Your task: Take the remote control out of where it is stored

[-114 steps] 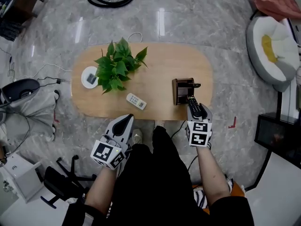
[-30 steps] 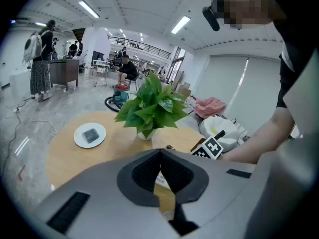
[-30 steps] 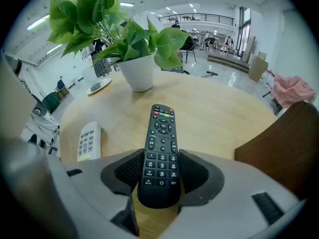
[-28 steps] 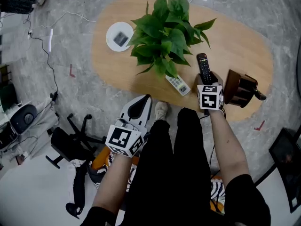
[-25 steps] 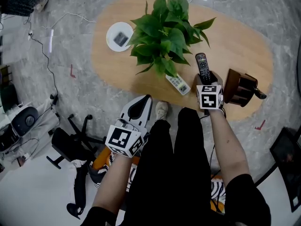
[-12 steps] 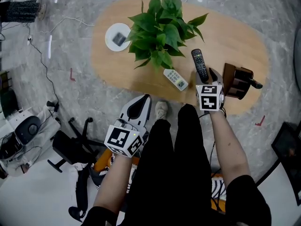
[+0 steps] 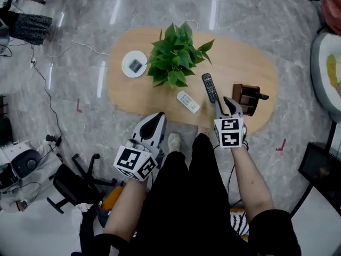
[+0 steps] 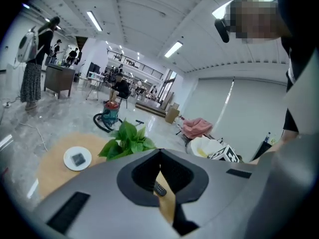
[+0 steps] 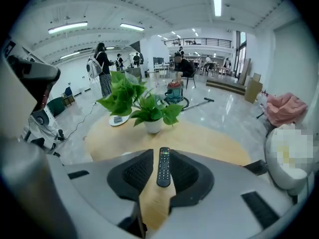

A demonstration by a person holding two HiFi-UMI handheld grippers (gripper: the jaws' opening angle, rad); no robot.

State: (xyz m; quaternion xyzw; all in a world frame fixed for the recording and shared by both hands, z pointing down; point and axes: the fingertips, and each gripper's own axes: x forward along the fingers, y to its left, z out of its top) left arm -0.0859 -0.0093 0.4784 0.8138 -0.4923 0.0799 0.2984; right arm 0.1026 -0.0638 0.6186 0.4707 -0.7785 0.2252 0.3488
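Black remote (image 7: pixel 209 87) flat on bench (image 7: pixel 256 63), outside brown holder (image 7: pixel 246 97).
Right claw (image 7: pixel 222 104) part-open, just narrowing, empty; left claw (image 7: pixel 157 119) shut. Careless descent could tip holder.

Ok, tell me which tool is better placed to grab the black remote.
Right. The right tool hangs just short of the black remote, its jaws having just narrowed, gripping nothing; the left tool is off the table edge.

Black slim remote control (image 8: pixel 159 188): largely hidden behind left gripper (image 8: pixel 160 156).
Dark item (image 7: pixel 136 65) on white round plate (image 7: pixel 127 69): too small to identify.
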